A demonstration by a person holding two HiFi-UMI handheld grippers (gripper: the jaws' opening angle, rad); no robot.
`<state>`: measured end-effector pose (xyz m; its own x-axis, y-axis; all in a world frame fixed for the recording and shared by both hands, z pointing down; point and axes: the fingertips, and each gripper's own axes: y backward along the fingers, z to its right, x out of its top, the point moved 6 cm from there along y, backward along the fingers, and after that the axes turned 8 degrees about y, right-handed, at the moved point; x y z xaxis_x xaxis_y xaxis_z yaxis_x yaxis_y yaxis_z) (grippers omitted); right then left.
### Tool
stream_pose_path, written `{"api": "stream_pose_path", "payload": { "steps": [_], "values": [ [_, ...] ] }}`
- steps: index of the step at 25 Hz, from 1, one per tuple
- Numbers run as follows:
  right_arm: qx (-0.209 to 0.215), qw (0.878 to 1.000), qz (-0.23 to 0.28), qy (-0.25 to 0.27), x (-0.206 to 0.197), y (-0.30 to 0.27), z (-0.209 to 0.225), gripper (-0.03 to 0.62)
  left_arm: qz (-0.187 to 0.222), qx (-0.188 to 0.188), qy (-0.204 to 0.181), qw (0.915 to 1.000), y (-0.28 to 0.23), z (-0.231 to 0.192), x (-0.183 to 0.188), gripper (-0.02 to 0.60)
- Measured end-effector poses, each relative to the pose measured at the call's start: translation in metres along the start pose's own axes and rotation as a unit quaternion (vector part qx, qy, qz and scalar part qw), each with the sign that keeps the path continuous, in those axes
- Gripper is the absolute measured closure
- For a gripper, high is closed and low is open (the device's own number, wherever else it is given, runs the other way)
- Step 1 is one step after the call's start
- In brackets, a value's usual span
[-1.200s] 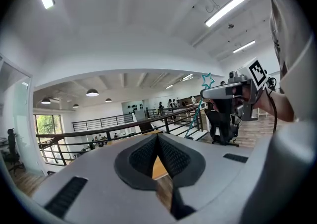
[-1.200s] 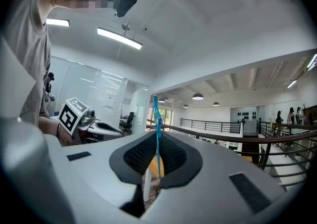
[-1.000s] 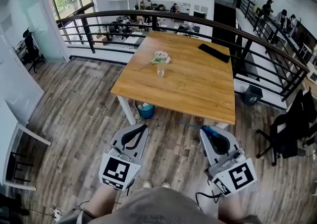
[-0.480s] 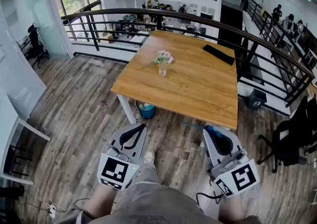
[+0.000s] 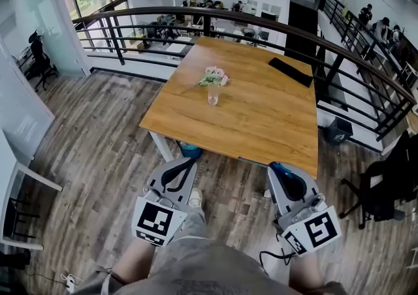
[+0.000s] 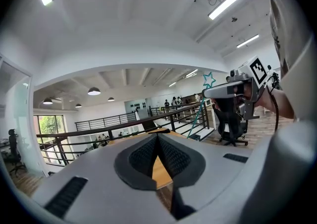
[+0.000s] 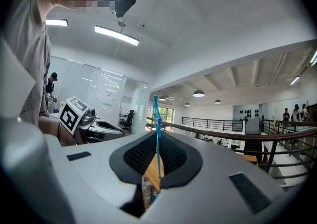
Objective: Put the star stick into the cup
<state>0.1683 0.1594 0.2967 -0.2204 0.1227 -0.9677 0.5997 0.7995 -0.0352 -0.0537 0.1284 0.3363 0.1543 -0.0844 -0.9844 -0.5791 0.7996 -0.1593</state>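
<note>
Star stick [image 7: 156, 114] is pinched between the closed jaws of the right tool [image 7: 156, 141], well apart from the cup [image 5: 213, 94] and at its 5 o'clock. That cup stands on the tabletop [image 5: 261, 124]. Left tool [image 6: 157, 139] has its jaws together, holding nothing.

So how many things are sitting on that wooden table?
2: a glass cup holding flowers near the middle of the table, and a flat black object by its far right corner.

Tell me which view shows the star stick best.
Left gripper view: the star stick is seen side-on, star outline and shaft. Right gripper view shows it edge-on, clamped between the jaws. Head view: only a blue sliver.
</note>
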Motion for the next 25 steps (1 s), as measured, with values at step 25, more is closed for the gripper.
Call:
{"api": "stream_pose_path", "payload": {
  "steps": [25],
  "values": [
    [-0.03,0.998,-0.058,-0.014,-0.024,-0.295,0.097,0.554,-0.026,-0.061,0.063,0.9958,-0.188,-0.245,-0.005,0.566]
  ]
}}
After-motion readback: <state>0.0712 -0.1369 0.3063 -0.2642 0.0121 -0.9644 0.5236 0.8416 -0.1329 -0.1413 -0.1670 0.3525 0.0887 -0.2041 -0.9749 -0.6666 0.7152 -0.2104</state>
